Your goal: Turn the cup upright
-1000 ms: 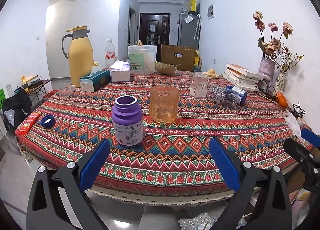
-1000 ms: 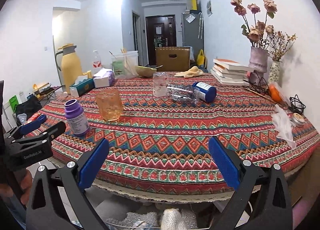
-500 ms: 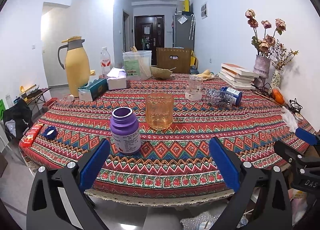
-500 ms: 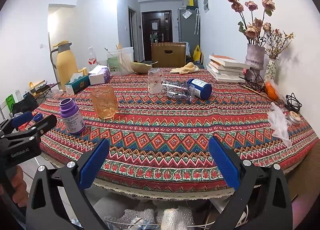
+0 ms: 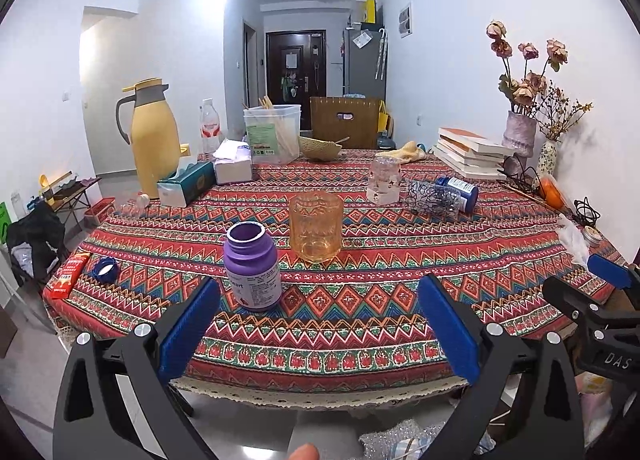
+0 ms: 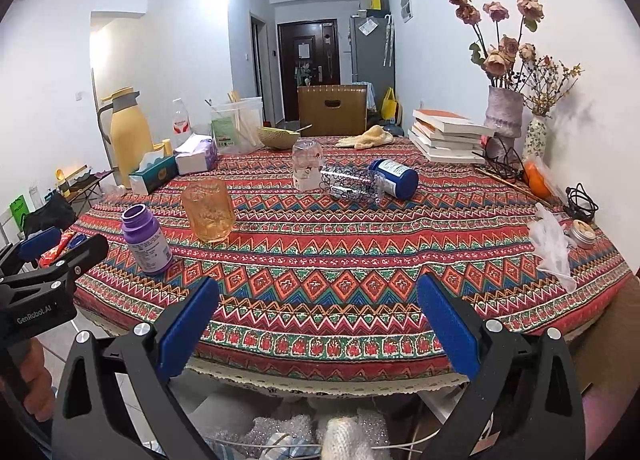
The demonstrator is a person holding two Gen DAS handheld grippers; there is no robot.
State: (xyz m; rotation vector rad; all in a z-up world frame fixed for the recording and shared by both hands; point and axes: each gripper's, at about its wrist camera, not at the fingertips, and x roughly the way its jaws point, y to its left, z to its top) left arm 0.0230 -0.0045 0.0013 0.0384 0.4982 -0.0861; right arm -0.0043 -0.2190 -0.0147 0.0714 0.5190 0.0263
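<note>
With both grippers, left (image 5: pixel 318 324) and right (image 6: pixel 318 324), wide open and empty, the inverted cup (image 5: pixel 316 227) wanted a mid-wall grip clear of the bottle (image 5: pixel 253 267).

— What did the table (image 5: pixel 360 324) carry?
— A patterned cloth, with the amber cup (image 5: pixel 316 227) mouth-down beside a purple bottle (image 5: pixel 252 268).
— Further back?
— A clear cup (image 5: pixel 385 179), a toppled blue-capped bottle (image 5: pixel 442 193), stacked books (image 5: pixel 468 151).

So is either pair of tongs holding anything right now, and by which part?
Nothing is held. The left tongs and the right tongs are both open and short of the table edge; the orange cup stands untouched on the tablecloth.
</note>
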